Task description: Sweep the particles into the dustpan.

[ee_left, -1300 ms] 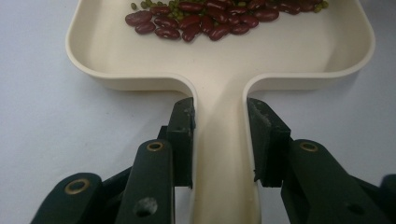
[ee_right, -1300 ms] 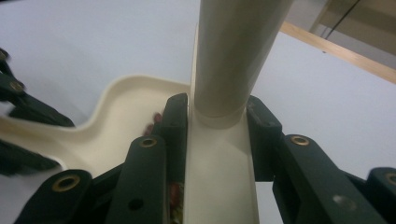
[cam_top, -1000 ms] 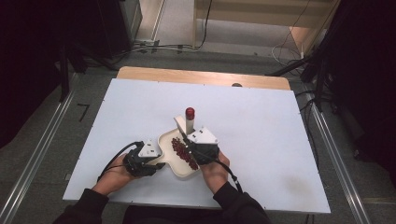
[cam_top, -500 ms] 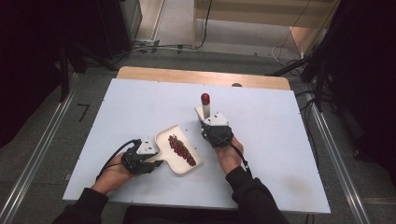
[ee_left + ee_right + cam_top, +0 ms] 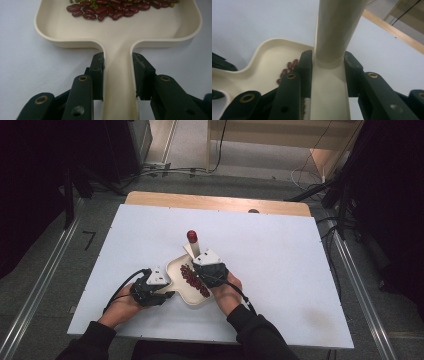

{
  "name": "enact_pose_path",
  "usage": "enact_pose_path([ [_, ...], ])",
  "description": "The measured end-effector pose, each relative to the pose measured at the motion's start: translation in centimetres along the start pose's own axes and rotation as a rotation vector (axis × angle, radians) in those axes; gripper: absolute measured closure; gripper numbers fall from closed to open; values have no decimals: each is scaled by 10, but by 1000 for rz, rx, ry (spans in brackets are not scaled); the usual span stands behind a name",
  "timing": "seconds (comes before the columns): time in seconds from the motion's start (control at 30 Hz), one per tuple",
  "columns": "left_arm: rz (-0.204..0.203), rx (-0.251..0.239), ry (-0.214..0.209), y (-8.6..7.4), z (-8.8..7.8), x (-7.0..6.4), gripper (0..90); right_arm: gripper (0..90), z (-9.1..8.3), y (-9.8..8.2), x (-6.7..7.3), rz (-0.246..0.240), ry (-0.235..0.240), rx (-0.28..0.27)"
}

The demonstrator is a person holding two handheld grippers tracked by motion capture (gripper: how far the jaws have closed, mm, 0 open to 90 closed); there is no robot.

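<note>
Your left gripper [image 5: 117, 75] is squeezing the tray [image 5: 62, 32] handle. Your right gripper [image 5: 328, 75] is gripping the scoop [image 5: 337, 32] over the beans [image 5: 112, 10].

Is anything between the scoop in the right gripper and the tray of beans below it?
Nothing visible. The right gripper holds the scoop over the tray edge, bare rim beneath; the left gripper clamps the tray's handle, off to the side.

cream tray [image 5: 117, 35], dark red beans [image 5: 105, 10], white table [image 5: 280, 250]
</note>
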State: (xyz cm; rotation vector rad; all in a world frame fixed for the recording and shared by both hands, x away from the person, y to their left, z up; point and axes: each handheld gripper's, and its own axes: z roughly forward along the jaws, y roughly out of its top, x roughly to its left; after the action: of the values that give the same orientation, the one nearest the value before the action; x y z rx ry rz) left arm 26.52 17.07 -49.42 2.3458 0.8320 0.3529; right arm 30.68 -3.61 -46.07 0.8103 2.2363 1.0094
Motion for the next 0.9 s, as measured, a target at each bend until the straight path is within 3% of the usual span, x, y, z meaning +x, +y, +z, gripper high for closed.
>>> enact_pose_path([
  [0.13,4,1,0,0,0,0,665,632,-4,3,6,-6,12,-21],
  [0.23,2,0,0,0,0,0,665,632,-5,4,4,-15,-6,-30],
  [0.63,-3,-1,7,0,1,1,665,631,-19,-7,-40,93,-35,-38],
  [0.9,-8,-5,6,-1,1,1,665,631,-29,-20,-57,130,-39,-46],
])
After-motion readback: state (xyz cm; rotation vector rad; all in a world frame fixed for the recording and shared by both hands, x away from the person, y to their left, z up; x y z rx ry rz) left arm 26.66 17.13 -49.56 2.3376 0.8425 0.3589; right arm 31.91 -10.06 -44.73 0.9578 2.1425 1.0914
